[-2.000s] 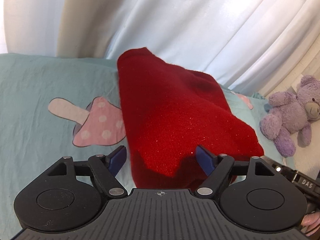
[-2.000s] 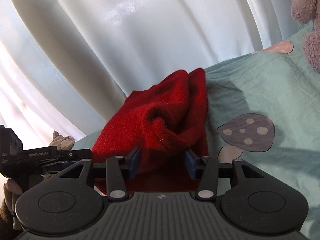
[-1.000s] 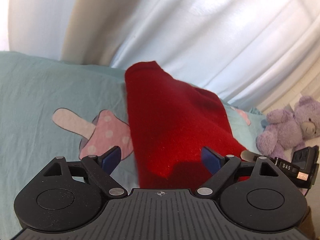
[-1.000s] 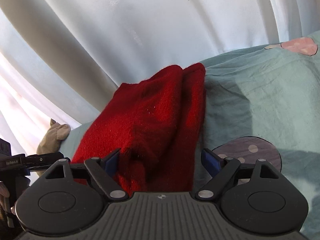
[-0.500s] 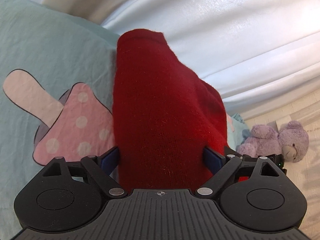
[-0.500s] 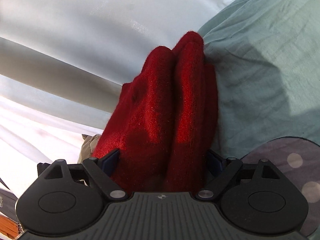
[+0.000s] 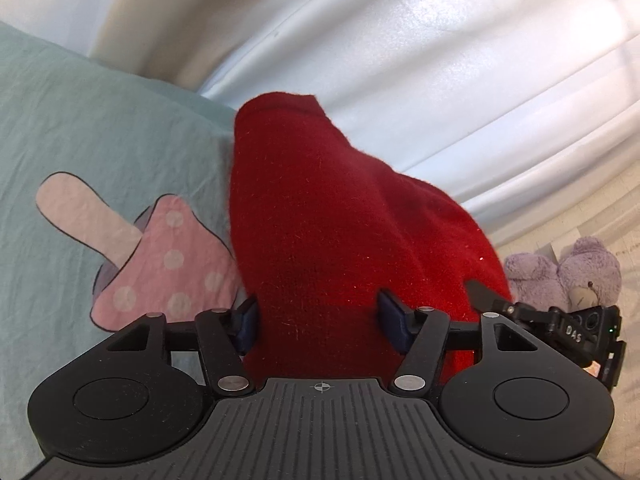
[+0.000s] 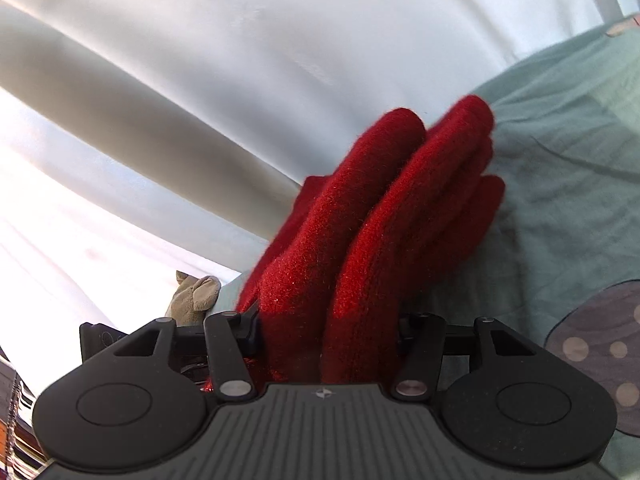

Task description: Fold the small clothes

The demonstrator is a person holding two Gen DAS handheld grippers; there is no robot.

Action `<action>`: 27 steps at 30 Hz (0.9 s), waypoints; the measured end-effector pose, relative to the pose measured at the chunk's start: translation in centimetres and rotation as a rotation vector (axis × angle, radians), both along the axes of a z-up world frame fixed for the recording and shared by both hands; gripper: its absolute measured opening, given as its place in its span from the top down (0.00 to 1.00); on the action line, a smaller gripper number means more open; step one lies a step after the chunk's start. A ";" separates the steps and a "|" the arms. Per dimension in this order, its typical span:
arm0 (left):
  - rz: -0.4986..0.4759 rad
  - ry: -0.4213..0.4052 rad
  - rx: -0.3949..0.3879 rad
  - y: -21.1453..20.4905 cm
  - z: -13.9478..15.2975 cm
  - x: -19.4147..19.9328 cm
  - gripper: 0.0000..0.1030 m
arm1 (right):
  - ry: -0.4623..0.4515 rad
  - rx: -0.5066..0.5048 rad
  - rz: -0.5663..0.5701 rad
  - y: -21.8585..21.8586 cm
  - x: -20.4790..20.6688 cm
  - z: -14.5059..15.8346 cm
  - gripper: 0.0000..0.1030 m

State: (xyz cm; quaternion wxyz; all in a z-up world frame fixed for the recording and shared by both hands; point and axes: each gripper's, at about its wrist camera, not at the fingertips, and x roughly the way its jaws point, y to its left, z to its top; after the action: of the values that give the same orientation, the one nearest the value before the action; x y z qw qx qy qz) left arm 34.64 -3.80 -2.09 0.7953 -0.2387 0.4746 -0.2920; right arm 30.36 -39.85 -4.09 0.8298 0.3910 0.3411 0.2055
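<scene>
Your left claw is closing, and its 2 blue pads already press the near end of the red knit garment between them. Your right claw is closing too, pinching 2 thick folds of the same garment. The garment lies bunched on the teal bedsheet, its far end reaching the white curtain. Left of the garment sits a pink mushroom print; right of it, beyond the bed, a purple teddy bear.
</scene>
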 end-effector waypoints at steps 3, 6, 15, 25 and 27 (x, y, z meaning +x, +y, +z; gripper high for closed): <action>0.031 0.011 -0.025 1.6 0.2 -0.7 0.39 | -0.036 -0.019 0.006 1.6 -0.2 2.3 0.49; 0.072 0.011 -0.051 3.6 0.6 -1.5 0.39 | -0.068 -0.038 0.030 3.6 -0.1 4.3 0.50; 0.216 -0.014 -0.061 10.5 3.0 -4.4 0.39 | -0.164 -0.098 0.159 11.7 0.6 8.9 0.51; 0.266 -0.142 0.202 13.8 5.3 -9.8 0.34 | -0.073 -0.245 0.092 13.9 -0.1 5.4 0.36; 0.254 -0.161 0.250 13.6 5.1 -11.8 0.28 | -0.076 -0.222 0.075 13.3 -2.3 5.1 0.36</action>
State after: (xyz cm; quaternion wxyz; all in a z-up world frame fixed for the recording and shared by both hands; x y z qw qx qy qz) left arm 22.84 9.78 2.98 0.8846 -0.1718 0.4081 -0.1462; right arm 28.05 -26.59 1.03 0.8721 0.2755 0.3443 0.2121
